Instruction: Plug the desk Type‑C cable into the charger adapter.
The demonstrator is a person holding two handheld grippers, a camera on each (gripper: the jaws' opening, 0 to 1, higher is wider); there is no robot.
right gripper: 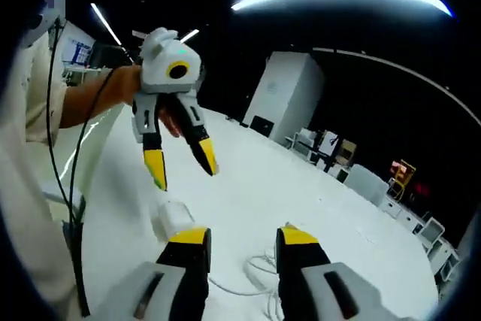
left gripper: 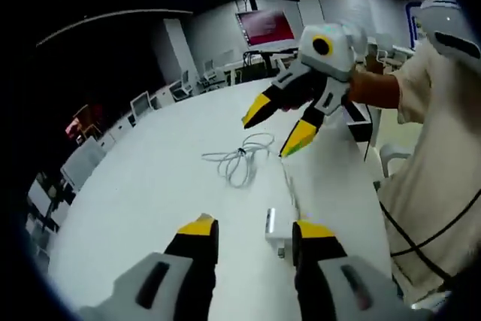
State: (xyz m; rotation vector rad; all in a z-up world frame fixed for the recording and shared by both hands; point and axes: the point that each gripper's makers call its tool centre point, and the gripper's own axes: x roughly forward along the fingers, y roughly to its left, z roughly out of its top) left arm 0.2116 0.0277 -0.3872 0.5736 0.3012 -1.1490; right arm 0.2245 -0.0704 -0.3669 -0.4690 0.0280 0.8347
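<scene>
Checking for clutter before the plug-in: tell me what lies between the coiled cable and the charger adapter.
Bare white table. In the left gripper view nothing sits between the coiled cable and the charger adapter.

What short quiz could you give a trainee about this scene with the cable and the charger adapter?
1. True or false: the left hand-held gripper is shut on the white cable.
2. Where is the charger adapter? A. on the white table B. in the right hand-held gripper C. on a chair
3. Fill in: both hand-held grippers are ____.

Key: 1 false; 2 A; 3 open.
</scene>
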